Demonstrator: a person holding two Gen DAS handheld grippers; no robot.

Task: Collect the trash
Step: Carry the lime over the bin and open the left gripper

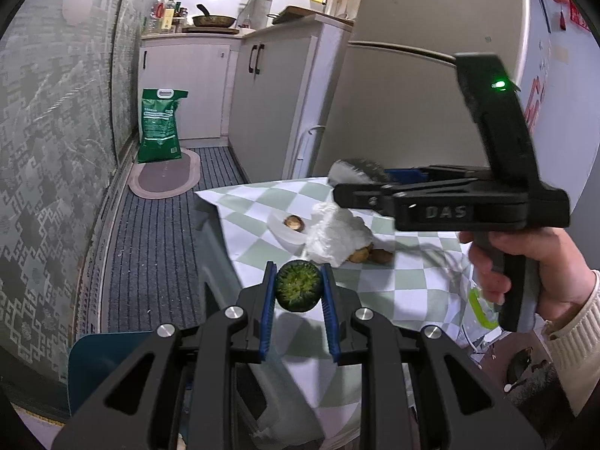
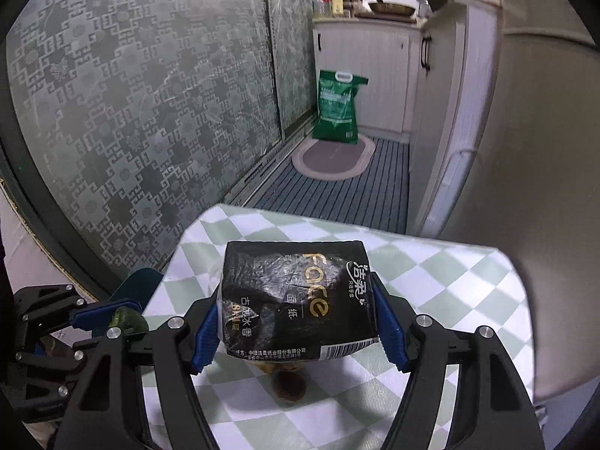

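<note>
1. Your left gripper (image 1: pixel 298 292) is clamped on the green stub (image 1: pixel 298 290), lifted clear of the table (image 1: pixel 393 292).
2. Your right gripper (image 2: pixel 298 322) squeezes the tissue pack (image 2: pixel 296 300) above the scraps (image 2: pixel 288 384), ready for carrying off.

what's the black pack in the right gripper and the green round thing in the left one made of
The black rectangular tissue pack looks wrapped in thin glossy plastic film: it crinkles and throws glare. The dark green round piece looks like a vegetable or fruit end: smooth dark skin, with a fibrous paler green cut face. What kind is unclear.
</note>
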